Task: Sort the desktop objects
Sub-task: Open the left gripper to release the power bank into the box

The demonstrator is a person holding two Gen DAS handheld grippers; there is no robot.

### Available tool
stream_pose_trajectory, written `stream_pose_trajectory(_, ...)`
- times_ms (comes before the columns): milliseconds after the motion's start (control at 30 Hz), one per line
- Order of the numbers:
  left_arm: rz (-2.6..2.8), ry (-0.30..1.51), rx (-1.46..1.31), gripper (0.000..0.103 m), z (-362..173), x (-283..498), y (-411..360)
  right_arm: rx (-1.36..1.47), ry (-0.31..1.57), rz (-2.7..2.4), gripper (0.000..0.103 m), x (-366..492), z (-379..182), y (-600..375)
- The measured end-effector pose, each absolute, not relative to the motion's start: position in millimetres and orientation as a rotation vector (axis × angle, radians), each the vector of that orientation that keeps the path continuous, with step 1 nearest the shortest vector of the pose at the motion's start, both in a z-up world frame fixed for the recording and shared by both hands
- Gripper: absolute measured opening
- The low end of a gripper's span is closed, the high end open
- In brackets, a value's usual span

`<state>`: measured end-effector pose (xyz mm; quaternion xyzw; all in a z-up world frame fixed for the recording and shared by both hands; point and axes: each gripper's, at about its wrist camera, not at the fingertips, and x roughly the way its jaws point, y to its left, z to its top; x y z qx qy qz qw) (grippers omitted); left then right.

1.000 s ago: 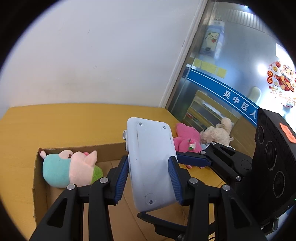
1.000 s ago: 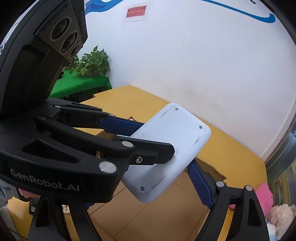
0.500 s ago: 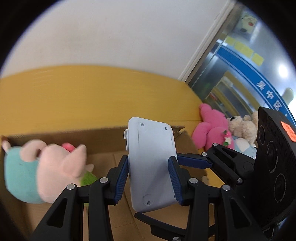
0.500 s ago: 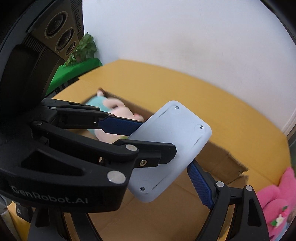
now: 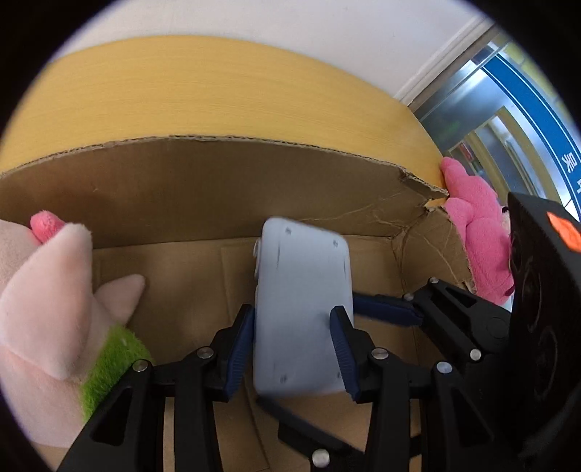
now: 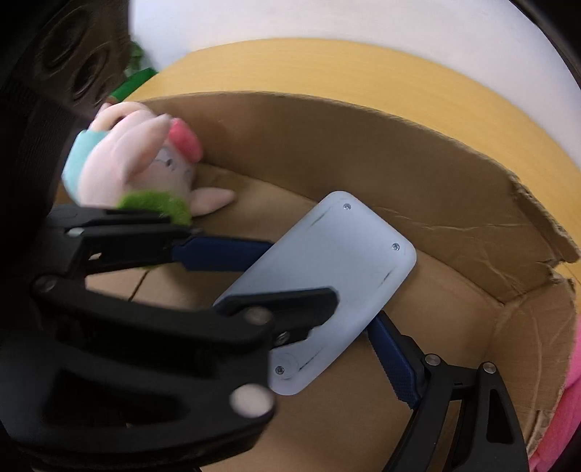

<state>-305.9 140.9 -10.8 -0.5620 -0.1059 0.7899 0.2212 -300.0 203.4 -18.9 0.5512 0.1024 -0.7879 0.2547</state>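
Left gripper (image 5: 294, 339) clamps a pale device (image 5: 303, 308), long axis pointing away, over a cardboard box (image 5: 218, 181) on a yellow table (image 5: 218, 90); right gripper's (image 6: 308, 294) closure unclear.

We saw a pale grey-blue device (image 5: 303, 308) with small silver screws, held between black gripper arms whose fingers (image 5: 238, 348) were padded in ribbed dark blue. The cardboard box (image 5: 225, 188) was plain brown, its torn rim showing lighter corrugation. The plush pig (image 6: 141, 163) was pale pink with a brighter pink patch, a teal band and a fuzzy green patch. Outside the box lay a hot-pink plush toy (image 5: 479, 247). The table (image 5: 218, 98) was yellow-ochre with fine grain, the wall (image 6: 326, 25) white. An orange sticker (image 5: 563, 232) marked the black housing.
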Motion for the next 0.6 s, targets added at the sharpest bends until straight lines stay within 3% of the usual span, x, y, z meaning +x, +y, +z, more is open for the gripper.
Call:
stream_pose_trajectory(300, 2.274, -0.262, -1.456, 0.042, 34, -273, 124, 1.436, 0.223, -2.307, 0.093, -250, 23, 221)
stream_pose_trajectory(433, 2.428, -0.1, -1.271, 0.043, 84, -216, 102, 1.311, 0.177, -2.414, 0.099, -193, 58, 242)
stream_pose_trajectory(600, 2.587, -0.053, -1.007, 0.078, 142, -123, 68, 1.021, 0.223, -2.605, 0.103, -125, 134, 239)
